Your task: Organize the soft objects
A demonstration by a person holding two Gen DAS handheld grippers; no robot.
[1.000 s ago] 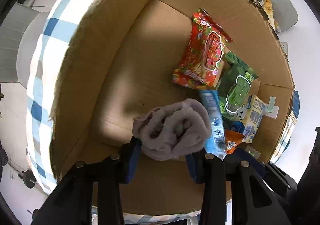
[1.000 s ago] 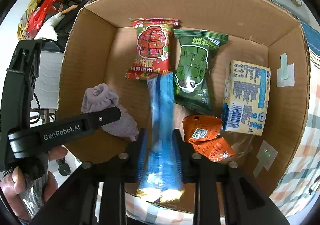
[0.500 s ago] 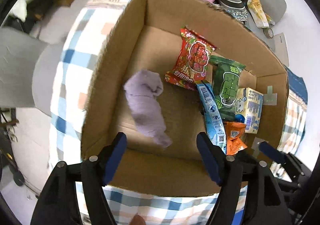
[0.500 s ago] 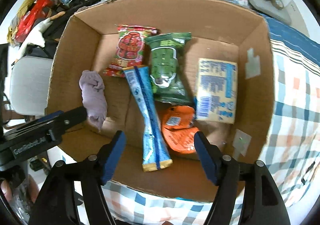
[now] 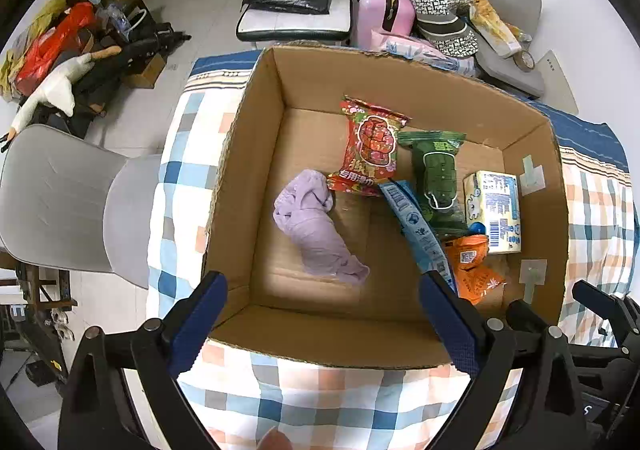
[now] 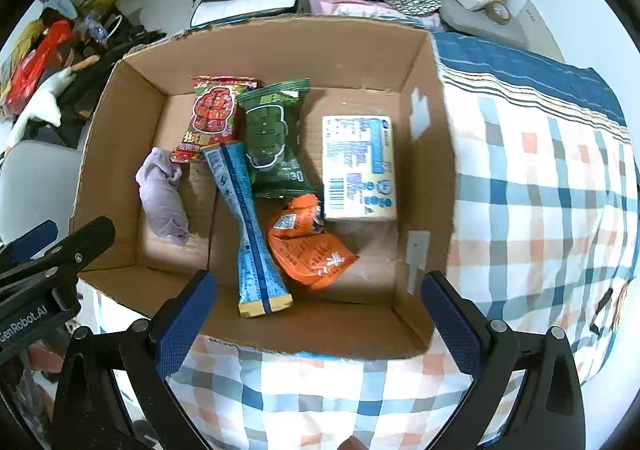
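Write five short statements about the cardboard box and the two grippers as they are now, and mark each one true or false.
1. The lilac cloth lies on the floor of the cardboard box. True.
2. The left gripper is shut on the cloth. False: its jaws stand wide apart with nothing between them, having just been opening.
3. The long blue packet lies between the cloth and the orange pouch. True.
4. The right gripper grips the blue packet. False: it is open and empty, above the box's near wall.
5. The green packet lies outside the box on the checked cover. False: it is inside, beside the red packet.
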